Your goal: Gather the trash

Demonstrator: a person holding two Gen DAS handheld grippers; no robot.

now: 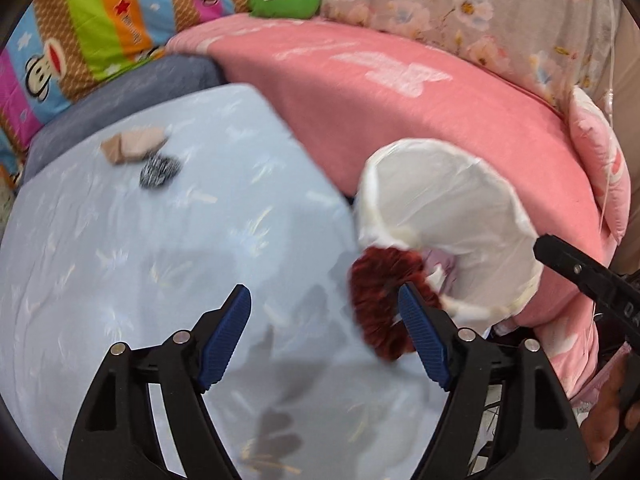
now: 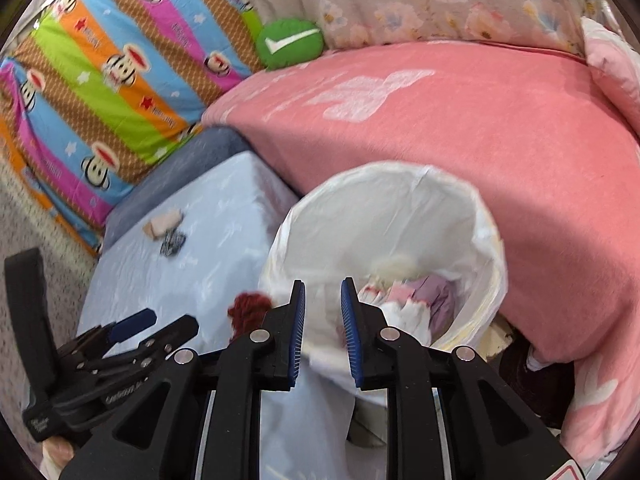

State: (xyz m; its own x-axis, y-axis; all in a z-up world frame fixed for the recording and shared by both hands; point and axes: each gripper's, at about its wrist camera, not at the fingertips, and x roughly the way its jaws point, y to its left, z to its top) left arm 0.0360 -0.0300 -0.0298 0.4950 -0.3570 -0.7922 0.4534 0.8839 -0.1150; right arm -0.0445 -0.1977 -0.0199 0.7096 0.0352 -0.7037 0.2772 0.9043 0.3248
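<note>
My left gripper stands open over the pale blue sheet, with nothing between its pads. A dark red fluffy wad lies by its right fingertip, against the rim of the white-lined bin. Further off on the sheet lie a beige crumpled scrap and a black-and-white wad. My right gripper hovers at the bin's near rim, its jaws a narrow gap apart; white liner shows in the gap and the pads do not press on it. Pink, purple and white trash sits inside the bin.
A pink blanket covers the bed behind and right of the bin. A striped monkey-print quilt, a green cushion and floral fabric lie beyond. A grey-blue pad borders the sheet's far edge.
</note>
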